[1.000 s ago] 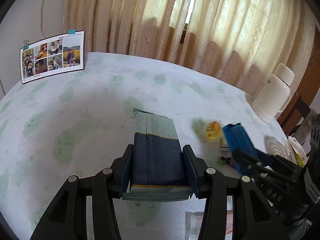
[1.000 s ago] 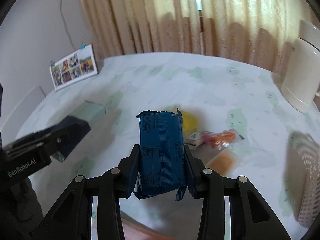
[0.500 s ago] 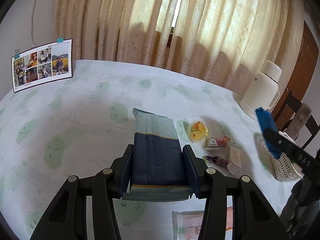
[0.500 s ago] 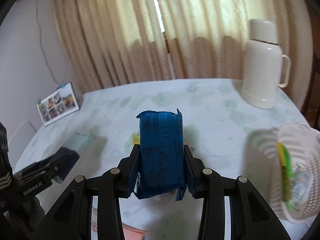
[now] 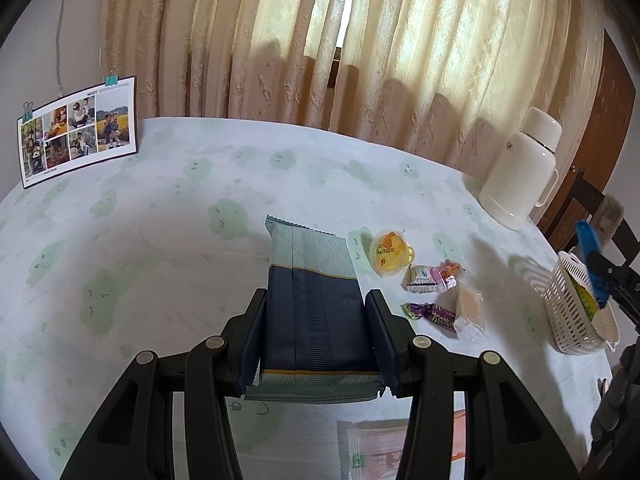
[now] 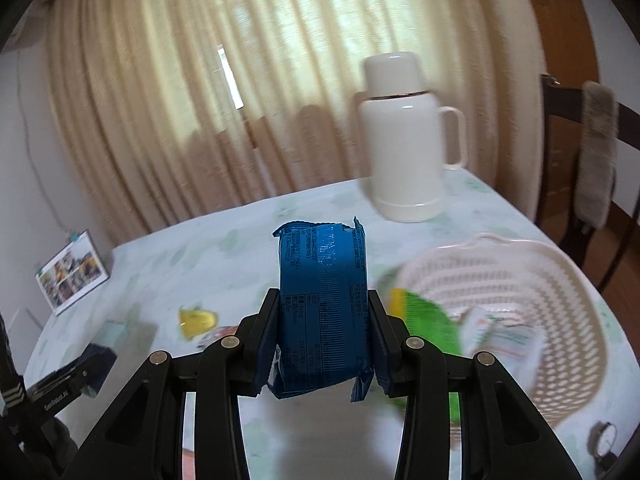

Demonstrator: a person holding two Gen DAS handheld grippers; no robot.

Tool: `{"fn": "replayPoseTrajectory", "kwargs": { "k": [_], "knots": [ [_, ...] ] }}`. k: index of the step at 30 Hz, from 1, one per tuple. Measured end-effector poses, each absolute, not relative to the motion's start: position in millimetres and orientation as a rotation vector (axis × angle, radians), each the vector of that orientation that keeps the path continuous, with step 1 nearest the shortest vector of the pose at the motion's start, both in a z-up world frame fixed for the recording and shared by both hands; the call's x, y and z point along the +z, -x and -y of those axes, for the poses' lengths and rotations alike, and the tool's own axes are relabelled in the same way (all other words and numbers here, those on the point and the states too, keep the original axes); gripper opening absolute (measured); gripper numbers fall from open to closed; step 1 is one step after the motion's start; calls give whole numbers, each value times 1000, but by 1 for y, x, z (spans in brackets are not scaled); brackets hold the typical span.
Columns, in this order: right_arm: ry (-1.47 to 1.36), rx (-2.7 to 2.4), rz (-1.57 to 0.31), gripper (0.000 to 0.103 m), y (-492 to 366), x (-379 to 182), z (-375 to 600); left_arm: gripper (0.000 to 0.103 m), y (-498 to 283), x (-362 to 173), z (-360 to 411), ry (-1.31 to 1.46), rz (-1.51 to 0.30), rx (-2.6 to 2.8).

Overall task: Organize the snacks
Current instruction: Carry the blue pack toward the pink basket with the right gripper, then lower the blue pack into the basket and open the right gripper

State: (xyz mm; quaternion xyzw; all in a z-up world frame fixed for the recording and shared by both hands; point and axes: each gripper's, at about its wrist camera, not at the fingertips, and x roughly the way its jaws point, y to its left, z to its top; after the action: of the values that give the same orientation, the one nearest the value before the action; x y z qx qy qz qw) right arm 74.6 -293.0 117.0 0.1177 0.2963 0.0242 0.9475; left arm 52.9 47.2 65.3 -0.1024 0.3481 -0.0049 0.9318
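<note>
Blue snack pack [image 6: 322, 304] clamped in right gripper [image 6: 323, 344]: carry over basket [image 6: 568, 288] at 3 o'clock, then release; left gripper [image 5: 316, 344] clamped on teal-navy pack [image 5: 314, 296].

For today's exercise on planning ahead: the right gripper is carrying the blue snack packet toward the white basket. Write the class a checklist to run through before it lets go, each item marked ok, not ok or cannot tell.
1. Right gripper grips the blue snack packet firmly on both sides: ok.
2. Packet is above the white basket opening: not ok in the right wrist view, where it sits left of the rim.
3. Basket has room: ok, only the green packet and a white wrapper show inside.
4. White thermos stands away from the path: ok.
5. Left gripper keeps its dark blue and teal packet away from the basket: ok.
</note>
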Motion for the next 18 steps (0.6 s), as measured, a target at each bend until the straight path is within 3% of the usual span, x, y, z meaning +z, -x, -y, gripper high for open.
{"fn": "replayPoseTrajectory", "kwargs": {
  "k": [15, 17, 18],
  "knots": [
    [-322, -148, -583, 43, -54, 107, 370, 45, -52, 73, -25, 182, -723, -23],
    [-339, -166, -581, 54, -52, 104, 378, 45, -51, 76, -20, 172, -720, -31],
    [-349, -175, -576, 66, -51, 103, 381, 45, -50, 78, -16, 165, -718, -35]
  ]
}}
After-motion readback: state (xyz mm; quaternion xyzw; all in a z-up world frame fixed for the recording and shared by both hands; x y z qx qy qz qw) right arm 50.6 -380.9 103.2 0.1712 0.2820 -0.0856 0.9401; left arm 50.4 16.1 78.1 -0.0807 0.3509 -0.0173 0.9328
